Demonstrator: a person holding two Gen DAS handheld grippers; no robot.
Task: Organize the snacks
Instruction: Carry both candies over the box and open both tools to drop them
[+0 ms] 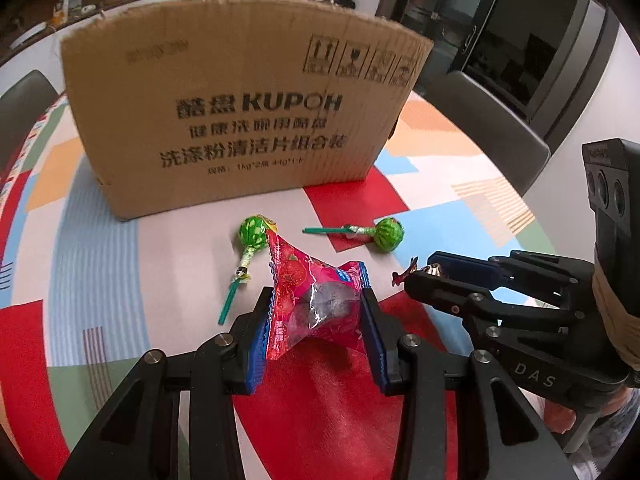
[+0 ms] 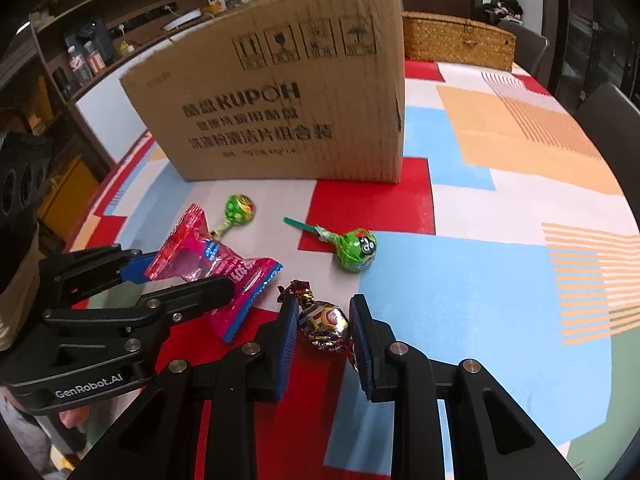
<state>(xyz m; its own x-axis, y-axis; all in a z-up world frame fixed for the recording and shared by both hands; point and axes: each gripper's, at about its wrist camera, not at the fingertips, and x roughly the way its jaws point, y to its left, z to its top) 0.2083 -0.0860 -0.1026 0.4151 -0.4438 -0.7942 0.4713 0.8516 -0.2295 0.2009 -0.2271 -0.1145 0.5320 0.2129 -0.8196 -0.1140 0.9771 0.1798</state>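
Left hand-held gripper [image 1: 316,312]: blue-padded fingers closed onto a red and pink crinkly plastic snack packet [image 1: 316,300], pinched at both sides. Packet raised off the table, its sealed top edge pointing up toward the box. Same packet shows in the right wrist view [image 2: 208,256], clamped between the left gripper's fingers.

Right hand-held gripper [image 2: 324,328]: fingers narrowed around a round candy in shiny multicoloured foil with twisted ends [image 2: 324,322]. Both pads touch the wrapper. Cannot tell whether the candy rests on the table or is just lifted.

Table [image 2: 480,280]: covered by a cloth of red, blue, orange, green and white blocks.

Two green-wrapped lollipops with green sticks lie flat between the grippers and the box. One [image 1: 252,234] sits left, head toward the box, partly behind the packet's top corner in the left view. The other [image 1: 388,234] lies to the right, stick pointing left; its printed wrapper is plain in the right view [image 2: 356,250]. They are apart from each other.

Large brown cardboard box printed "KUPOH" [image 1: 244,120] stands upright on the table behind the lollipops. A woven straw basket [image 2: 456,42] sits behind the box's right corner.
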